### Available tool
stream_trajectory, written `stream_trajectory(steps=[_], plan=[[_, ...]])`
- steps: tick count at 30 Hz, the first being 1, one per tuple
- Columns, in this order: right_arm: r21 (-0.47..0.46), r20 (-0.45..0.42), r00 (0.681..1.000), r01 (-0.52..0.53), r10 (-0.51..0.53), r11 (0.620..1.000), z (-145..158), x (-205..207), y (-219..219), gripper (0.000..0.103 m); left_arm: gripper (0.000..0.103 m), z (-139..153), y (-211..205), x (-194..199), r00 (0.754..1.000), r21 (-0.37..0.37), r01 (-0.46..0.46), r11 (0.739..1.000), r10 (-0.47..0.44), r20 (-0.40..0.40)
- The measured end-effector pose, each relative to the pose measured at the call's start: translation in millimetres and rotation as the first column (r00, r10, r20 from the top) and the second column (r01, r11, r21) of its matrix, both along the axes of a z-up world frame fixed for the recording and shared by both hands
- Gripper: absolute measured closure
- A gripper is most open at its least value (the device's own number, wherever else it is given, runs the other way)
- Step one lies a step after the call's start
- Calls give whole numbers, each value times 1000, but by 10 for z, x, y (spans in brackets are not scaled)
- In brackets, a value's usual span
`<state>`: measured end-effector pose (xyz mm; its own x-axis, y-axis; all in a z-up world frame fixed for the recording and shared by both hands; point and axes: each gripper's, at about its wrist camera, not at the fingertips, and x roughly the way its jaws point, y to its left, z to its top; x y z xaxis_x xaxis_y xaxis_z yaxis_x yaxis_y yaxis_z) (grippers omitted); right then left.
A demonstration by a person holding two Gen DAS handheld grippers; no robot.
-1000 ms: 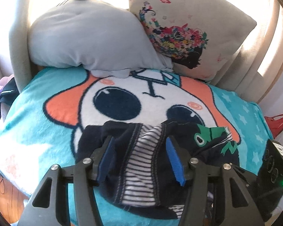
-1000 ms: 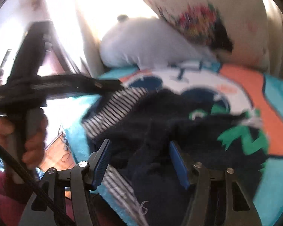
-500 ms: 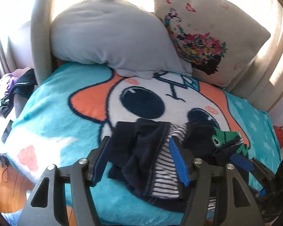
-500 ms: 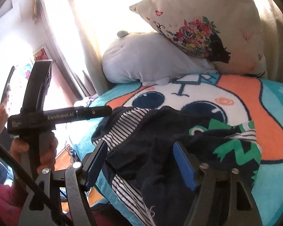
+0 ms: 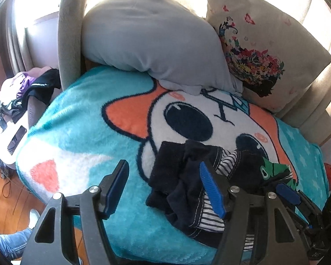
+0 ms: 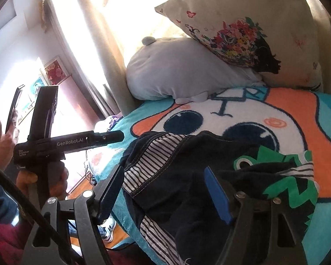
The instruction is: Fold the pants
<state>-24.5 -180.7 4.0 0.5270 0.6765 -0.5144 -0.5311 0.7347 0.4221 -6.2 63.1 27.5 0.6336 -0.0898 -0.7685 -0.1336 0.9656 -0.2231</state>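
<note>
Navy pants (image 5: 187, 183) now right of wider-spread left gripper (image 5: 165, 186).

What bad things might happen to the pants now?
1. The pants lie bunched near the blanket's front edge, so a clumsy tug might drag them off onto the floor.
2. Both hand-held grippers, left and right, are open and hold nothing; closing on the heap could pinch several layers and fold them crooked.
3. A finger could snag the fluffy blanket too.
</note>
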Motion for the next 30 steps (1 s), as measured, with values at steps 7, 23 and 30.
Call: stream_trajectory(steps=[7,23,30], plan=[[-1,-53,999,4,-4,1000,17,74,12,22,37,-114,174,-9,1000,-36,-11,999,11,-7],[-76,-217,958,-208,188,975,69,701,1013,19,33,-373,343,-130,992,-154,121,981,-114,54],[-229,-310,928,-282,205,932,-70,1051,1526,17,33,-526,300,-127,988,-206,155,966,-151,35]])
